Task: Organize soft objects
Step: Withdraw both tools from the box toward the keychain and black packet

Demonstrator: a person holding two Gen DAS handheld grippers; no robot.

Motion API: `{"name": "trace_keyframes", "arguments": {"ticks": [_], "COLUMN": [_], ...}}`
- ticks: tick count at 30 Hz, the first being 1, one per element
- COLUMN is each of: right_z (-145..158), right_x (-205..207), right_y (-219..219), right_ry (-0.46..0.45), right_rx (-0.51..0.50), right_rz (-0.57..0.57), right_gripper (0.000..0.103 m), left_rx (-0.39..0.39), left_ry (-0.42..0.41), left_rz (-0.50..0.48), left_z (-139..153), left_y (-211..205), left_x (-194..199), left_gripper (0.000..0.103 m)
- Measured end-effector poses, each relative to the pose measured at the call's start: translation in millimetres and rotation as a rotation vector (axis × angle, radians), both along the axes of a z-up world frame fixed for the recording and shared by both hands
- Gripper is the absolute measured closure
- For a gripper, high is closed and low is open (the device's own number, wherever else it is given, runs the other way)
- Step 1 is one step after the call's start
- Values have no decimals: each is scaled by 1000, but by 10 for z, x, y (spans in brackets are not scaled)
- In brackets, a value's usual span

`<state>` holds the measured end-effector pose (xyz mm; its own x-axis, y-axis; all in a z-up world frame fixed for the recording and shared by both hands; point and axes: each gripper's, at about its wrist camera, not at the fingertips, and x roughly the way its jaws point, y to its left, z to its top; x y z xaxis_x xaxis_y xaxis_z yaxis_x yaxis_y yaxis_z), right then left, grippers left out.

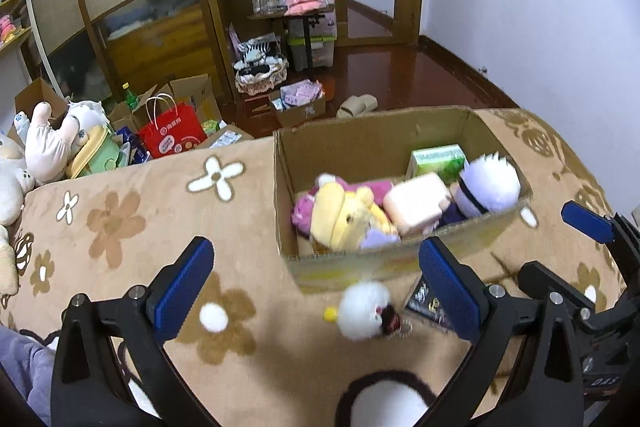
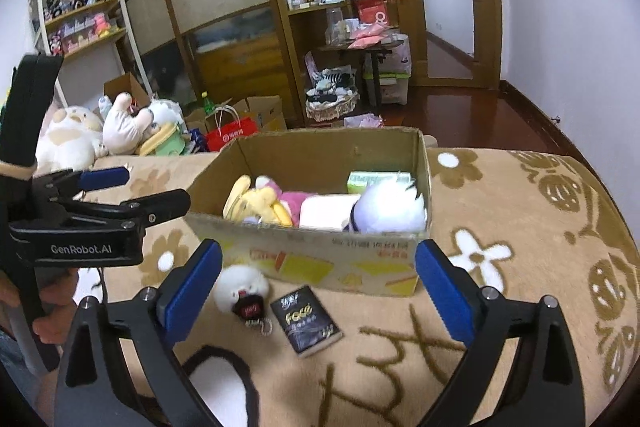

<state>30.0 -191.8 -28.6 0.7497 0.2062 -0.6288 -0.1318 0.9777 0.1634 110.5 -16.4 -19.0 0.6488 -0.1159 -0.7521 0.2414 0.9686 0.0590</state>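
The left tool (image 1: 316,291) fills the bottom of its view, blue fingers (image 1: 182,291) spread wide with nothing between them. The right tool (image 2: 318,293) is likewise wide open and empty. At the left edge of the right view, a hand (image 2: 48,307) grips the left tool's handle.

The blanket (image 2: 520,227) is tan with brown and white flowers. The box (image 2: 320,263) is plain brown card, its front printed with yellow and orange shapes. Inside, a yellow bear (image 1: 352,215) lies on pink cloth, a pale pink block (image 1: 416,203) at its 3 o'clock, then a white-haired doll (image 1: 488,183) and a green carton (image 1: 438,159). The pom-pom (image 2: 240,283) is white; the packet (image 2: 306,321) black. The tongs (image 2: 320,287) have blue pads on black arms.
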Motion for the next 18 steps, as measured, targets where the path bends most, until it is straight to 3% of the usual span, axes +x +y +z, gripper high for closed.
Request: {"name": "trace_keyframes", "arguments": {"ticks": [18], "right_z": [-253], "right_x": [-121], "right_y": [130], "right_ry": [86], "right_rx": [-50], "right_rz": [15], "right_gripper": [2], "left_rx": [7], "left_ry": [132], "left_rz": [26], "left_z": [-193], "left_y": [109], "left_x": [-105], "left_gripper": [2]}}
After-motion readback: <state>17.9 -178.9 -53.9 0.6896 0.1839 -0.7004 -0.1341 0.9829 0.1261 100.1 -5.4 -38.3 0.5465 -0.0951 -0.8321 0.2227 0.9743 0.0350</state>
